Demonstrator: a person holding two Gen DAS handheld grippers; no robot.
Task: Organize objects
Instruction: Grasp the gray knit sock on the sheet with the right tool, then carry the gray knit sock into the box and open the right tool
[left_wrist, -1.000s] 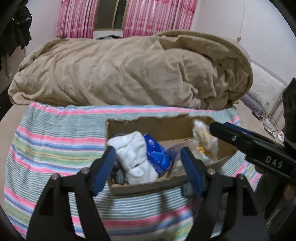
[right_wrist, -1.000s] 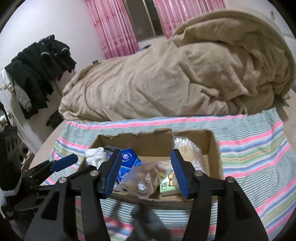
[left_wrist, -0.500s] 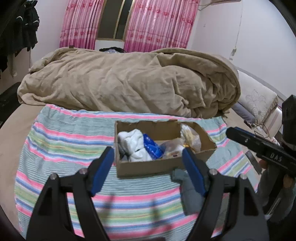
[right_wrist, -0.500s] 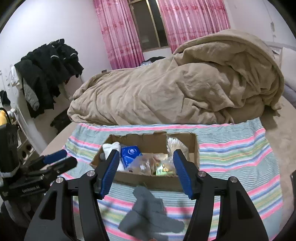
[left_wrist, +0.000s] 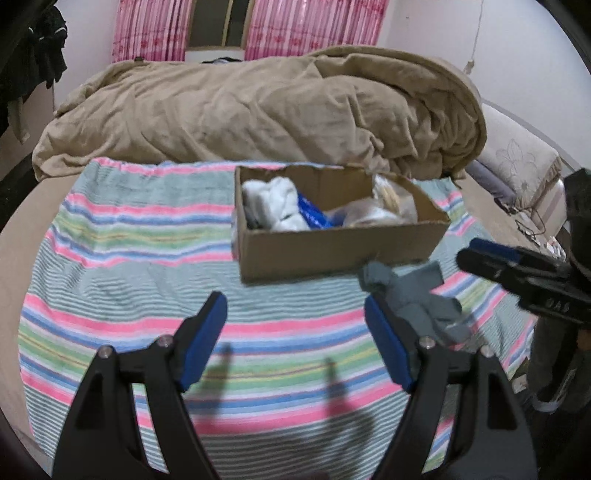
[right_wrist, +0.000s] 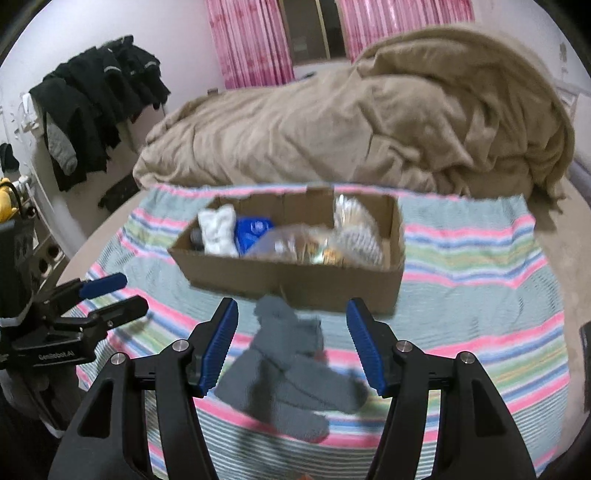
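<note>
Both claws are pulling back from the cardboard box, which was filling the views a second ago and is now sitting farther off on the striped blanket.

Going left to right across the bed: the left claw (left_wrist: 295, 332) is hovering over bare striped blanket (left_wrist: 122, 258) with its jaws wide apart and nothing between them. Next, the cardboard box (left_wrist: 332, 251) is standing just this side of the heaped brown duvet (left_wrist: 258, 99), already holding a white cloth (left_wrist: 277, 203), a blue packet (left_wrist: 314, 216) and some clear bags of snacks (right_wrist: 325, 240). Just in front of the box's near wall, a grey sock (right_wrist: 288, 362) is lying crumpled on the blanket, outside the box. Farthest right, the right claw (right_wrist: 291, 343) is hanging above that sock, jaws spread and gripping nothing.

Judging by this, most of the sorting looks done, and the sock seems to be the one item still loose. In the right wrist view it is lying directly between and beneath the right claw's open fingers (right_wrist: 218, 343); in the left wrist view it is sitting beside and beyond that claw's right finger, so the right claw looks better placed to collect it.
</note>
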